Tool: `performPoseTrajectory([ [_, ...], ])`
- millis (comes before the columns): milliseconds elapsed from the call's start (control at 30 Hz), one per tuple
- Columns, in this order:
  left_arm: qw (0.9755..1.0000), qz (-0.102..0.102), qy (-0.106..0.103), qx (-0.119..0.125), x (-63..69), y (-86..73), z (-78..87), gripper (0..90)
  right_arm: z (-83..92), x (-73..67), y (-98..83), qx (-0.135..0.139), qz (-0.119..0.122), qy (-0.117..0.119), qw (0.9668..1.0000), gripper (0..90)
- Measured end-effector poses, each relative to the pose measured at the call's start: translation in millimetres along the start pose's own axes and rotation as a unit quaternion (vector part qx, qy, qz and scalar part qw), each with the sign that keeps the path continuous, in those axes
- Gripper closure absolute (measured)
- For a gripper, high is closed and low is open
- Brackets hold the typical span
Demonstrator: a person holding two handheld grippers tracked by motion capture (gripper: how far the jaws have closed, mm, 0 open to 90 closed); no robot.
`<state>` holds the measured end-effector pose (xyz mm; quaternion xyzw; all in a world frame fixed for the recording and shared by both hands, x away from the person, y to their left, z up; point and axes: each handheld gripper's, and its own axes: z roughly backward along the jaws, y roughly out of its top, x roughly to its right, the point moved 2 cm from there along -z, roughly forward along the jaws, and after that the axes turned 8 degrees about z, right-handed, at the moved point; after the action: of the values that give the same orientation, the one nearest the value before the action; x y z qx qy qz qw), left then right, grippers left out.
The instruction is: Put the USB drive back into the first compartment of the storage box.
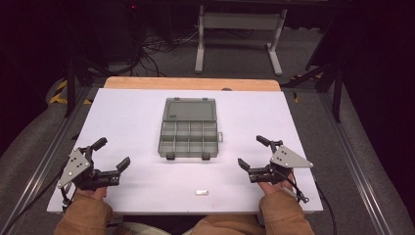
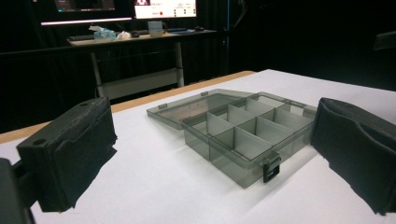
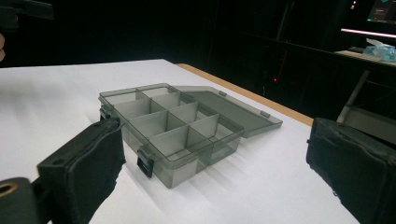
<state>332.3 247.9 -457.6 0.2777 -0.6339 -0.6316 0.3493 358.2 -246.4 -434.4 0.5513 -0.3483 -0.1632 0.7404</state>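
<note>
Open box point(image 1: 188, 129) — lid away, latches toward person.

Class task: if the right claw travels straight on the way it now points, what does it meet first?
Probably the open compartment box: the right claw points toward its near front corner, latch side. Bare white table lies between; depth is uncertain.
</note>
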Motion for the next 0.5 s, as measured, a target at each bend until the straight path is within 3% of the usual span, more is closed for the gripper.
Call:
performPoseTrajectory([
  [200, 1.0, 0.002, -0.002, 0.004, 1.5, 1.7, 0.3, 0.9, -2.1, -2.9, 1.5, -0.005, 0.006, 0.006, 0.9999, 5.3],
  [500, 1.0, -0.003, 0.001, 0.003, 0.3, 0.8, 0.4, 0.9, -4.1, -3.5, 1.4, -0.008, -0.002, 0.016, 0.9998, 6.7],
])
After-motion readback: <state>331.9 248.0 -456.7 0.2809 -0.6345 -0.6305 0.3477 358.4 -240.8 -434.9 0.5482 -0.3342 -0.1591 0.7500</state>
